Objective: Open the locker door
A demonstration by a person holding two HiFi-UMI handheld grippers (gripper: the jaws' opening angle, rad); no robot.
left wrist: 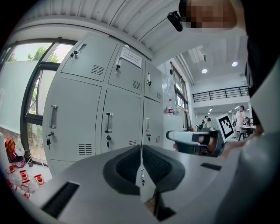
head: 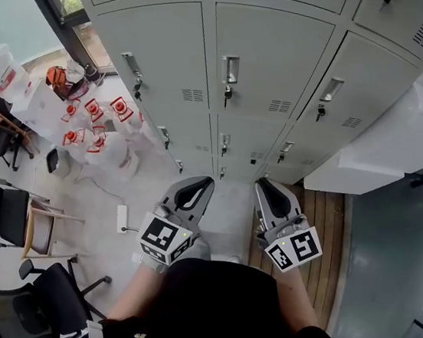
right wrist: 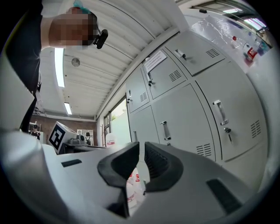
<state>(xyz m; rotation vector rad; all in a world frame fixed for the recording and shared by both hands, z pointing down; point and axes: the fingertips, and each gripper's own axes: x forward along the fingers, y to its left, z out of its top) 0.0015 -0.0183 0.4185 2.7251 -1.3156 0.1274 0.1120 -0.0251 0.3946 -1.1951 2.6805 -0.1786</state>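
Observation:
A bank of grey metal lockers (head: 267, 71) stands in front of me, every door closed. The middle door has a vertical handle (head: 230, 69) with a key hanging under it. My left gripper (head: 200, 184) and right gripper (head: 265, 185) are held low near my body, well short of the lockers and touching nothing. In the left gripper view the left gripper (left wrist: 141, 151) is shut and empty, and closed doors with handles (left wrist: 108, 122) lie beyond it. The right gripper (right wrist: 142, 153) has its jaws together, with nothing held. The locker handles (right wrist: 165, 130) are far ahead.
Several white jugs with red labels (head: 93, 129) sit on the floor at the left, near a window. Office chairs (head: 4, 214) and a power strip (head: 122, 218) lie further left. A white counter (head: 400, 143) juts out at the right, above a wooden floor strip (head: 325, 241).

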